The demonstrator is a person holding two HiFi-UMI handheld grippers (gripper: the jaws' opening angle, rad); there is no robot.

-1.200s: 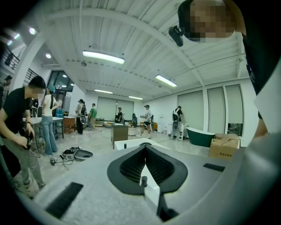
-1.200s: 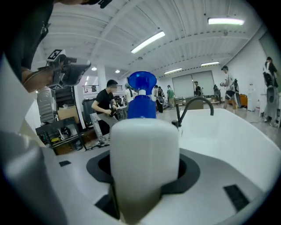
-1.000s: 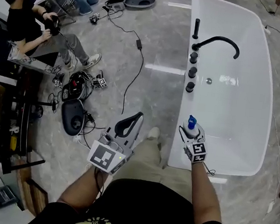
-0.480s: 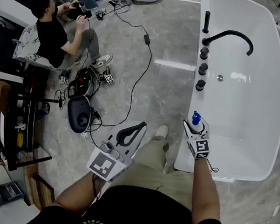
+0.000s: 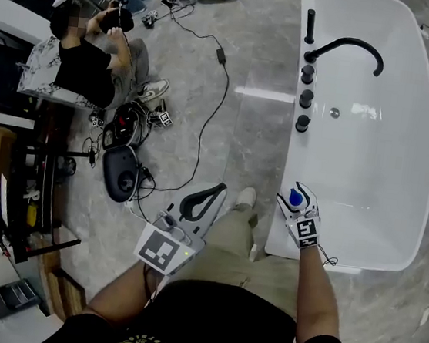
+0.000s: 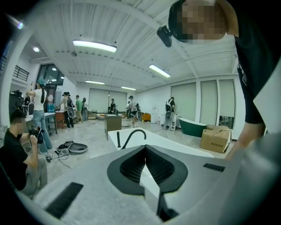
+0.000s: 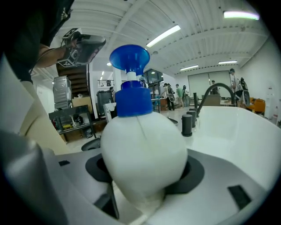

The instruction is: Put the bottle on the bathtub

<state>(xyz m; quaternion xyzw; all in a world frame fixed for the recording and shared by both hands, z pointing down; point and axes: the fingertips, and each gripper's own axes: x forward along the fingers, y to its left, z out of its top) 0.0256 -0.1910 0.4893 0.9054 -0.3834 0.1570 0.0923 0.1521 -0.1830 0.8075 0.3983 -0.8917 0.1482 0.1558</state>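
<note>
A white bottle with a blue pump cap (image 5: 296,197) (image 7: 140,145) stands upright between the jaws of my right gripper (image 5: 298,206), which is shut on it. It hovers over the near left rim of the white bathtub (image 5: 426,154) (image 7: 246,132). Whether the bottle's base touches the rim is hidden. My left gripper (image 5: 202,198) hangs over the floor left of the tub, its black pads (image 6: 145,165) closed together with nothing between them.
A black faucet (image 5: 346,47) and several black knobs (image 5: 306,99) line the tub's left rim farther along. A seated person (image 5: 89,58), cables (image 5: 207,104) and dark gear (image 5: 120,172) lie on the grey floor to the left. My leg and shoe (image 5: 242,201) stand beside the tub.
The view has shifted slightly. My right gripper with the bottle has drifted a little down and toward the tub's near corner. The left gripper has stayed about where it was.
</note>
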